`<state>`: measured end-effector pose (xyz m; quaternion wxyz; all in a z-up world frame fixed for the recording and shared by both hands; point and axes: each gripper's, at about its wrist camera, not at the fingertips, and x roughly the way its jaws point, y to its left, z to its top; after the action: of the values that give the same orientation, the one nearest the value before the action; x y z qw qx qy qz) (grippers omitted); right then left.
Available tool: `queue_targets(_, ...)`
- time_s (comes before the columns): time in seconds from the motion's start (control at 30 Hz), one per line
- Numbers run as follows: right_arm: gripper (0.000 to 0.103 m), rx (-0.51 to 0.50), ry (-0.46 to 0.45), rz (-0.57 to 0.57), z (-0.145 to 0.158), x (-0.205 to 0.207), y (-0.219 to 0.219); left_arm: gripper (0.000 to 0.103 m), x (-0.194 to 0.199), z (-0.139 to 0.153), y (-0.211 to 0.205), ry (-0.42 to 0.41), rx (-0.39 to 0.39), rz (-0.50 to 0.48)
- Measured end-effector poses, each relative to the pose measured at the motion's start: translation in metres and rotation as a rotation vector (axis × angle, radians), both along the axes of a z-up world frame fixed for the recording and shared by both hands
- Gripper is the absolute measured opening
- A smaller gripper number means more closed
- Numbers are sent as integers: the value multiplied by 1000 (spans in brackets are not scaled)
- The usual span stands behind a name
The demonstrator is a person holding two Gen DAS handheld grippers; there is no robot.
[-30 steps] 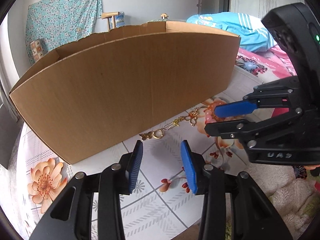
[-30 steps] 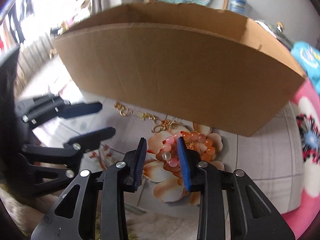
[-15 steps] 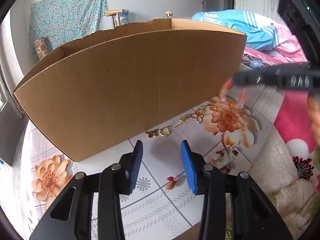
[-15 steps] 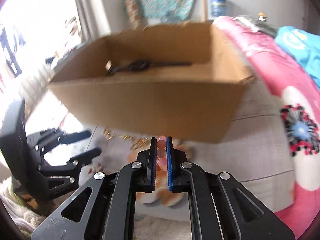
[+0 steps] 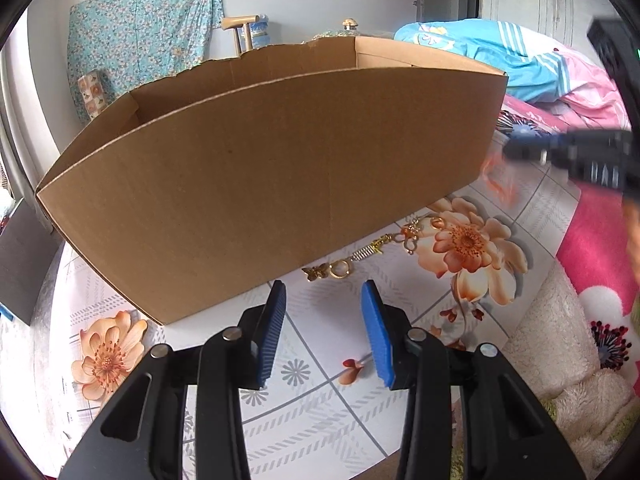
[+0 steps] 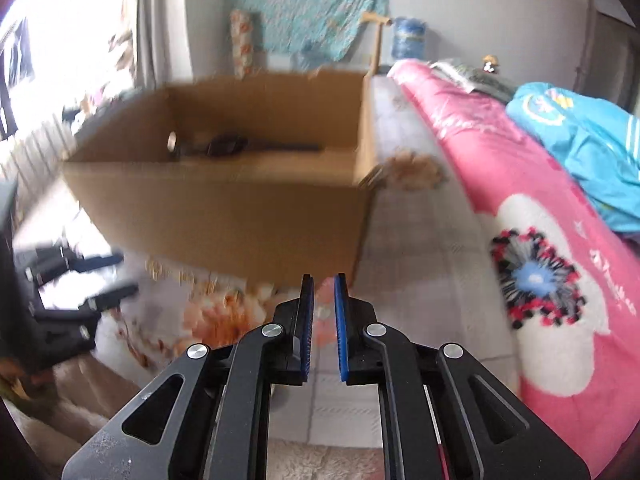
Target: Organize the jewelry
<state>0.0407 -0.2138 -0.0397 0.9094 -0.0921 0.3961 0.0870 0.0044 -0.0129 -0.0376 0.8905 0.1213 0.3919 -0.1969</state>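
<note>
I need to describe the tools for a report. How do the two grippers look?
Both the left gripper and right gripper are matte black with cut-out linkage arms, silver rivets and two ribbed blue pads. No cables or sleeves are visible.

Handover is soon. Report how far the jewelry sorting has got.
Done: a dark item lies in the brown cardboard box. In hand: the right gripper, jaws just opened slightly, seems to dangle a pink-orange bead bracelet. Left: gold chain with charms beside the box; left gripper open.
</note>
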Motion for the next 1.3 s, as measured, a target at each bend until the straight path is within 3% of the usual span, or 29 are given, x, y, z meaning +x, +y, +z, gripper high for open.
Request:
queue_targets(0.1,26,48,41,4,-8,-4,0,38,1,1,-3,-2,2,-3)
queue_targets(0.23,27,158,46,0,-3,-7,-5,31,6,4,-12,-11,4,-24)
queue_targets(0.33,27,291,90,63,-5,-9,-4,23,11,2,-16,-5,7,-33)
queue_targets(0.43,27,262,137,93,-18,-6,8,18,17,-3,-19,20,20,-23)
queue_targets(0.6,12,214,186,63,-35,6,7,16,23,-6,-17,62,12,-15)
queue_targets(0.73,13,172,162,-13,-35,15,-9,16,26,-8,-18,71,18,-14)
queue_targets(0.83,13,219,168,-46,-34,18,-22,16,29,-8,-18,76,20,-16)
queue_targets(1.07,24,301,120,0,-17,4,-25,15,27,-9,-20,65,23,-21)
queue_targets(1.17,31,339,111,50,-12,-1,-15,10,24,-10,-21,54,27,-30)
queue_targets(1.3,32,272,120,69,-17,3,1,10,23,-10,-19,50,13,-36)
